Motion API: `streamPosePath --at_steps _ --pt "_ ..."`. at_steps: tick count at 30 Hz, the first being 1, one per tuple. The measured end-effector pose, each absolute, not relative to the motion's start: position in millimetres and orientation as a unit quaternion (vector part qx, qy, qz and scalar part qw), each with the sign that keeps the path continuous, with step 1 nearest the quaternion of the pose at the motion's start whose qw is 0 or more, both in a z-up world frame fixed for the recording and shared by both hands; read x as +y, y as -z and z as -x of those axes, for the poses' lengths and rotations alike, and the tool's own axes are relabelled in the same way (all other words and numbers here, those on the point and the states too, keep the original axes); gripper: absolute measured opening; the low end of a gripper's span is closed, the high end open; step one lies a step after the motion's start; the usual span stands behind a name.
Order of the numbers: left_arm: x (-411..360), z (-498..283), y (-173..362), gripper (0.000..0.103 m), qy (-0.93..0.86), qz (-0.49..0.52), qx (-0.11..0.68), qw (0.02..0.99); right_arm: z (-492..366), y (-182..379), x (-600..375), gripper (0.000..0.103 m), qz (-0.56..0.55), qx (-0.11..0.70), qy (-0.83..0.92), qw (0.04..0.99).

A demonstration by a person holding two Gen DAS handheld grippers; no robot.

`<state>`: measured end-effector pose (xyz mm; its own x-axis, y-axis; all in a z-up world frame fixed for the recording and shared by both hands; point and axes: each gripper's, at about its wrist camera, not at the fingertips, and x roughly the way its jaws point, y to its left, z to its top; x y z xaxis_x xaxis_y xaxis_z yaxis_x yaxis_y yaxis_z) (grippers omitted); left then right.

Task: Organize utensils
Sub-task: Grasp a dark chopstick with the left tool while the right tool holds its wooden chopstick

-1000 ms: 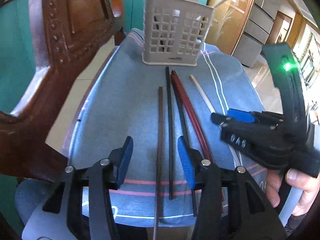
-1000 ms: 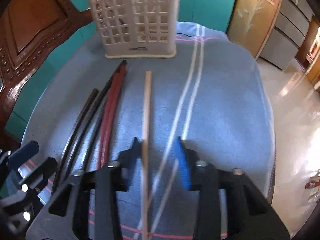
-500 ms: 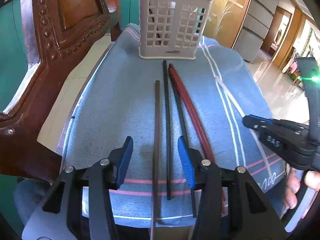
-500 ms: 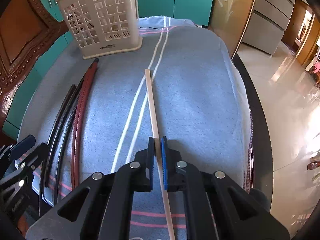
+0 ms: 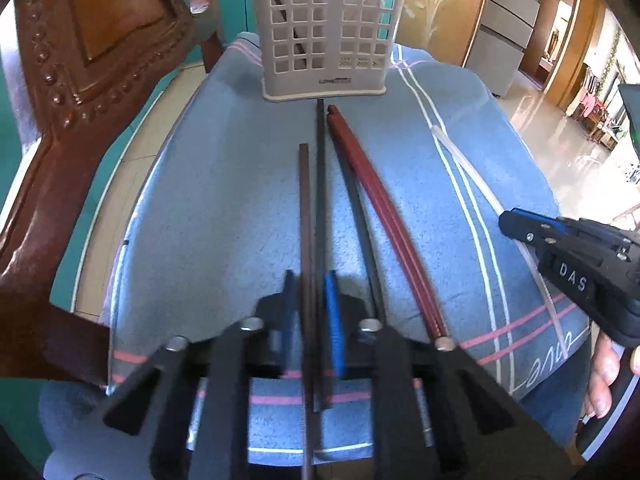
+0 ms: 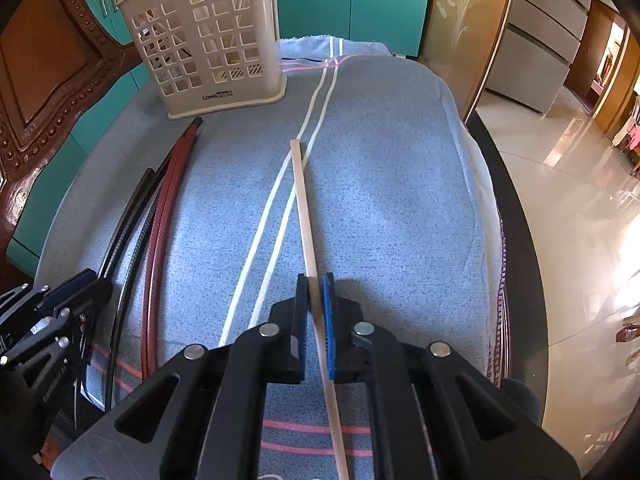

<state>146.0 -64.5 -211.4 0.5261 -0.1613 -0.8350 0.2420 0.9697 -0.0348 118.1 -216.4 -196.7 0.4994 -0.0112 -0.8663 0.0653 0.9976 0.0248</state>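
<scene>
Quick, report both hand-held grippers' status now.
Left hand-held gripper: nearly shut around the brown chopstick and a black one; grip unclear.
Right hand-held gripper: shut on the light wooden chopstick.

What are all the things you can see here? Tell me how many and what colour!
holder: one, cream, far end of towel, a dark stick inside
brown chopstick: one, lying on towel
black chopsticks: two, beside the brown one
red chopsticks: two, together, right of the black ones
pale chopstick: one, light wood, across the white stripes
towel: one, blue, white and pink stripes
chair: one, brown wood, left
cabinets: teal, behind
left gripper: black, blue pads, astride brown and black chopsticks, blurred
right gripper: black, shut on pale chopstick
</scene>
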Motion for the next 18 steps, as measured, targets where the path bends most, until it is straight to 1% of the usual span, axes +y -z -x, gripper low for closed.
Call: streamPosePath --at_steps 10,18 --pt "-70.8 -151.0 199.4 0.012 0.135 -0.017 0.460 0.877 -117.2 196.9 -217.1 0.008 -0.032 0.498 0.021 0.866" --pt "-48.9 -155.9 200.4 0.013 0.107 0.003 0.462 0.880 -117.5 196.2 -216.1 0.009 -0.030 0.496 0.021 0.868"
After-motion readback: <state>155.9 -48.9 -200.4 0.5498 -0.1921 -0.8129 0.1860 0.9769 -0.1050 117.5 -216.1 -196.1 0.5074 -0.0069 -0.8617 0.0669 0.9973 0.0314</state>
